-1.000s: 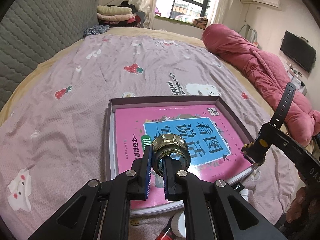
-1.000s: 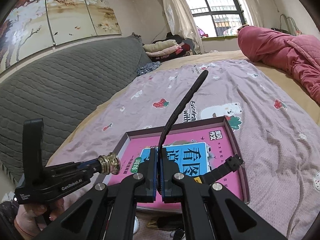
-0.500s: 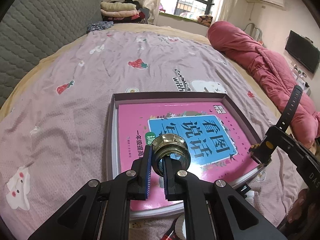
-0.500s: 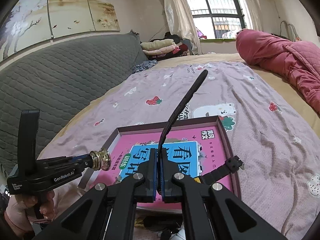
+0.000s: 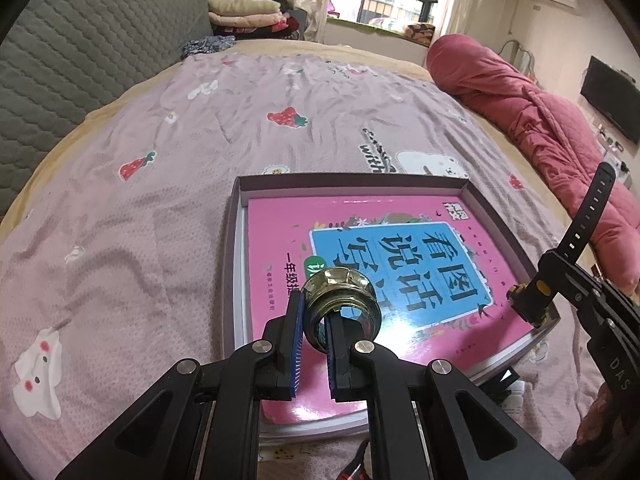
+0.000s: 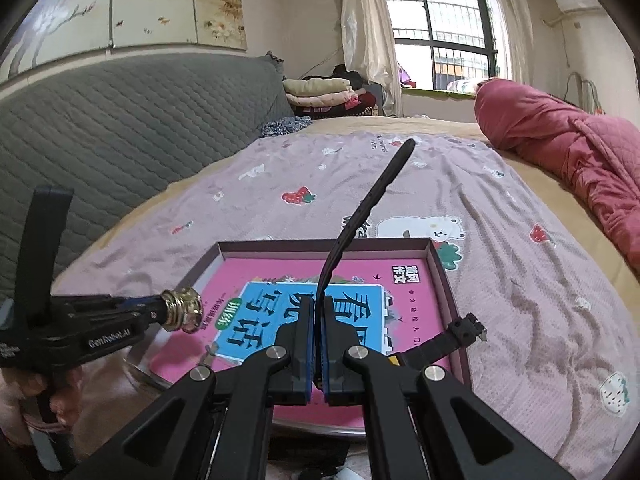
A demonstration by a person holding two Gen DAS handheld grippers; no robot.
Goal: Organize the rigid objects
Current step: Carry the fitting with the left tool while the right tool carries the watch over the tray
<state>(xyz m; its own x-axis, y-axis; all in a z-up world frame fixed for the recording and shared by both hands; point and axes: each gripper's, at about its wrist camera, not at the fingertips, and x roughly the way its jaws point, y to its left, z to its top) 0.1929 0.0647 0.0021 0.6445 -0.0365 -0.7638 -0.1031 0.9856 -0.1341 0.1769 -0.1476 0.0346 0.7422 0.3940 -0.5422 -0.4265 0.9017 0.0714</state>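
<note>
Our left gripper [image 5: 312,330] fingers pinch a small brass-capped glass bottle [image 5: 340,304], held above the near-left part of the pink book [image 5: 360,220]. Our right gripper [image 6: 316,344] fingers clamp a black watch [image 6: 362,208], strap sticking up, buckle end [image 6: 466,330] over the box's [image 6: 440,264] right rim. Box lies near the bed's near edge; open purple bedspread [image 5: 160,200] left and beyond.

The left gripper [image 5: 312,320] rises from the bottom centre of its own view, its blue-padded fingers [image 5: 295,332] closed with a narrow gap; in the right wrist view it enters from the left edge, level, gripped by a hand [image 6: 44,400] at lower left. The right gripper [image 6: 317,344] fills the bottom centre of its view, fingers [image 6: 306,344] pressed nearly together.
</note>
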